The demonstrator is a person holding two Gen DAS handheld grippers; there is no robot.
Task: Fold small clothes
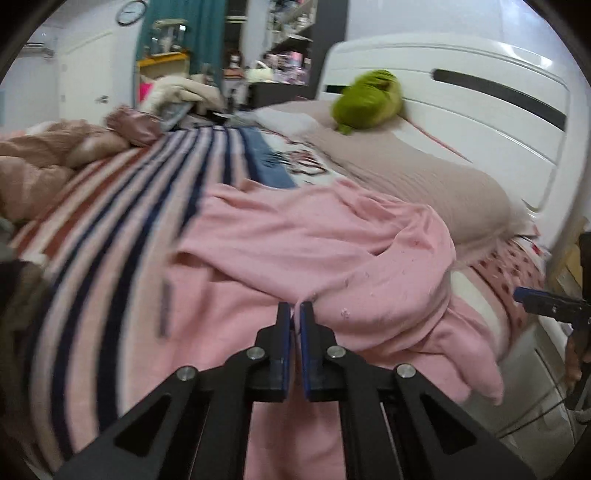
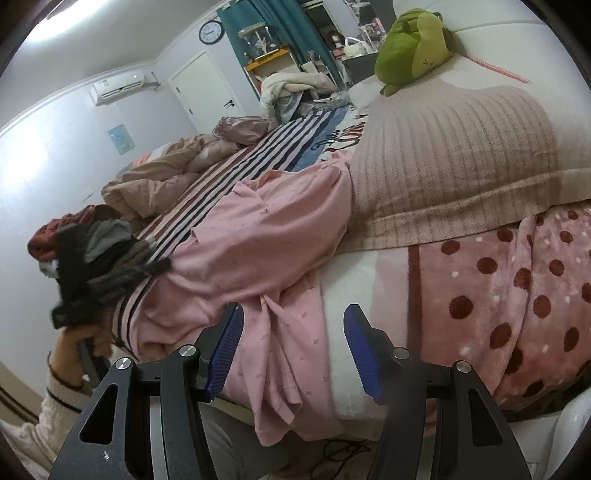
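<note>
A: From the left wrist camera we see our left gripper (image 1: pixel 295 312) with its jaws clenched on a fold of the soft pink knit garment (image 1: pixel 314 236), which lies rumpled across the striped pink, white and navy bedspread (image 1: pixel 122 206). The blue pads pinch the cloth right at their tips.

B: And from the right wrist camera we see what that view hides: the garment (image 2: pixel 258 236) spills over the side of the bed, one part hanging down past the white mattress edge (image 2: pixel 354 295).

A: Our right gripper (image 2: pixel 293 321) has its jaws released, spread wide, with the hanging cloth between and just beyond them. We cannot tell whether the pads touch it.

B: In the left view the right gripper (image 1: pixel 532 297) shows only as a blue tip and black frame at the far right edge.

A: The right view alone gives us the pile of dark grey and maroon clothes (image 2: pixel 88 247) at the left, and the hand (image 2: pixel 79 345) below it that holds the left tool.

B: It also shows the pink fleece blanket with dark red dots (image 2: pixel 517 295) under the ribbed beige pillow (image 2: pixel 454 162). The left view catches just a strip of those dots.

A: Both views share the green plush toy (image 1: pixel 367 99) near the white headboard (image 1: pixel 480 99), and the round wall clock (image 2: pixel 211 32).
</note>
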